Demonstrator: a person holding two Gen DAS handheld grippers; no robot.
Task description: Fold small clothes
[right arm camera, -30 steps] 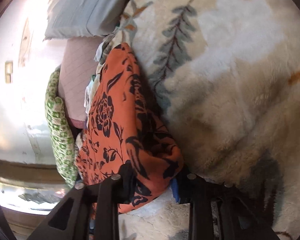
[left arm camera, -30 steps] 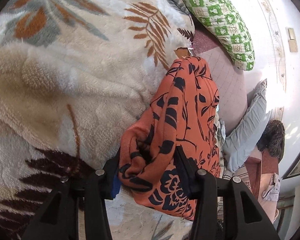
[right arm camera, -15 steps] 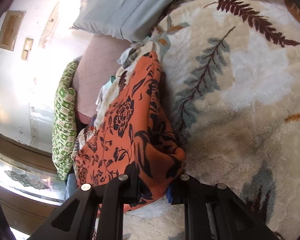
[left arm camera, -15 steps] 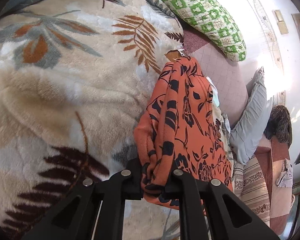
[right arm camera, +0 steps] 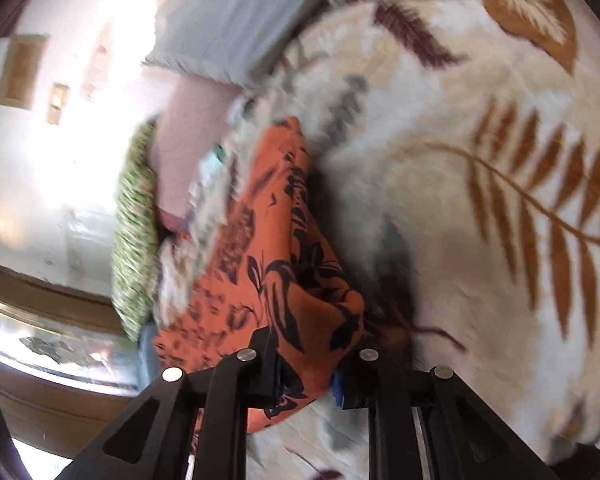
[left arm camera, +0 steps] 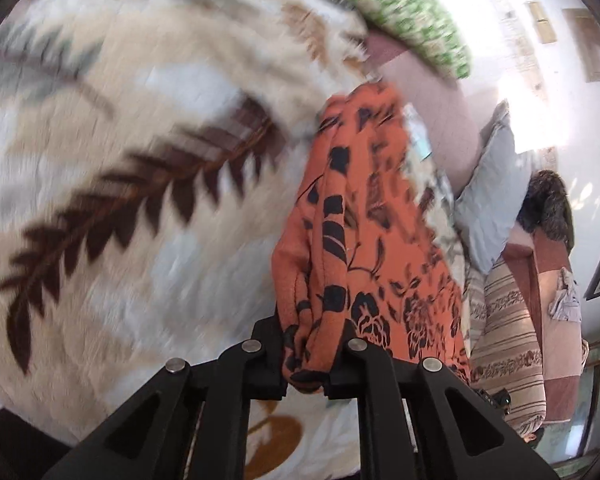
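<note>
An orange garment with a black flower print (left arm camera: 364,240) hangs stretched above the fleece blanket. My left gripper (left arm camera: 306,364) is shut on one bunched corner of it. The same orange garment (right arm camera: 284,264) shows in the right wrist view, where my right gripper (right arm camera: 308,372) is shut on its other corner. The cloth runs away from both grippers toward the head of the bed. Both views are blurred by motion.
A cream fleece blanket with brown and grey leaf prints (left arm camera: 140,160) covers the bed. A green patterned pillow (left arm camera: 400,12), a grey pillow (left arm camera: 492,196) and a pile of other clothes (right arm camera: 204,216) lie at the far end. A striped bolster (left arm camera: 512,344) lies at the right.
Both grippers closed tighter on the garment's corners and lifted it off the blanket while moving back along the bed. The views swung, and more of the blanket and room shows now.
</note>
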